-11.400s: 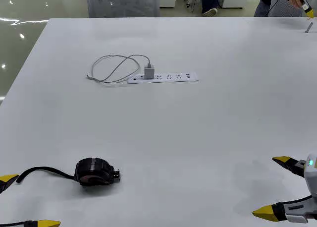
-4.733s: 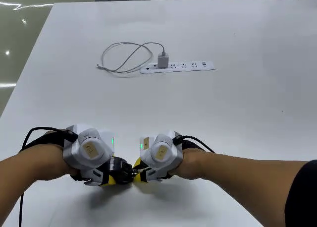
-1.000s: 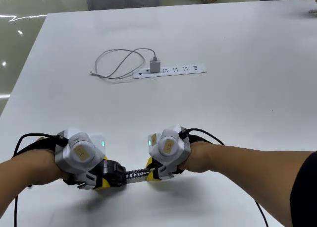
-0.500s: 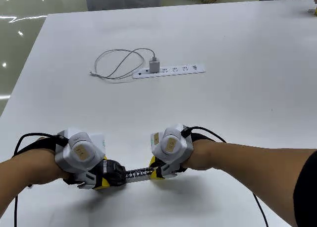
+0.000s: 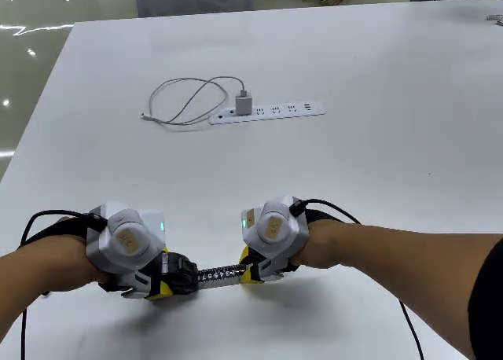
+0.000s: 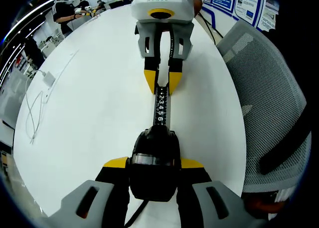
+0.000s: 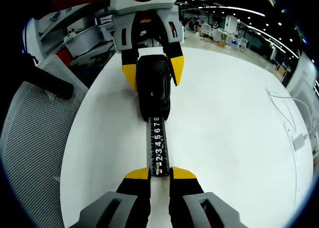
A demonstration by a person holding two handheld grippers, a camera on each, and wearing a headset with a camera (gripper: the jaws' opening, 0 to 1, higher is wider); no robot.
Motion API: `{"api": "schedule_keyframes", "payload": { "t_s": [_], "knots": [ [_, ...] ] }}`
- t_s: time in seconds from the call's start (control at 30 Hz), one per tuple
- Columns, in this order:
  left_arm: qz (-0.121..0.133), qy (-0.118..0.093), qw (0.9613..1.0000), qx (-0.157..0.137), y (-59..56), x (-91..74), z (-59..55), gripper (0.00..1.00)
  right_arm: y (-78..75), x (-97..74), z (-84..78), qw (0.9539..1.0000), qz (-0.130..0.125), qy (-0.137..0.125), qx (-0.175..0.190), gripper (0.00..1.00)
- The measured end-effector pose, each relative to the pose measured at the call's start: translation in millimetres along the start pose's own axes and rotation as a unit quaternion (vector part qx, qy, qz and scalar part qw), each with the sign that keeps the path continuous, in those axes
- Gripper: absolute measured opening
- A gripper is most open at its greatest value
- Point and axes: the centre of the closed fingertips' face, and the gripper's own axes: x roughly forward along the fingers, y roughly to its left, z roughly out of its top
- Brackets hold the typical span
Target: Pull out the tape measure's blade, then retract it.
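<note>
With the left hand-held gripper (image 6: 154,164) clamped on the tape measure case (image 7: 153,86) and the right hand-held gripper (image 7: 160,174) pinching only the tip of the blade (image 7: 157,143) stretched between them, that thin hold could slip, letting the sprung blade whip back.

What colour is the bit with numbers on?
The blade is black with white numbers, clearest in the right gripper view.
</note>
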Motion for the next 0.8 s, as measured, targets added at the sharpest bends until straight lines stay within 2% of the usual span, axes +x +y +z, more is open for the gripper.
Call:
{"api": "schedule_keyframes", "payload": {
  "t_s": [0.8],
  "knots": [
    [-0.002,0.001,1.0,0.002,-0.3,0.8,-0.3,0.31,0.1,-7.1,-10.2,1.0,-0.003,0.005,0.006,0.09]
  ]
}}
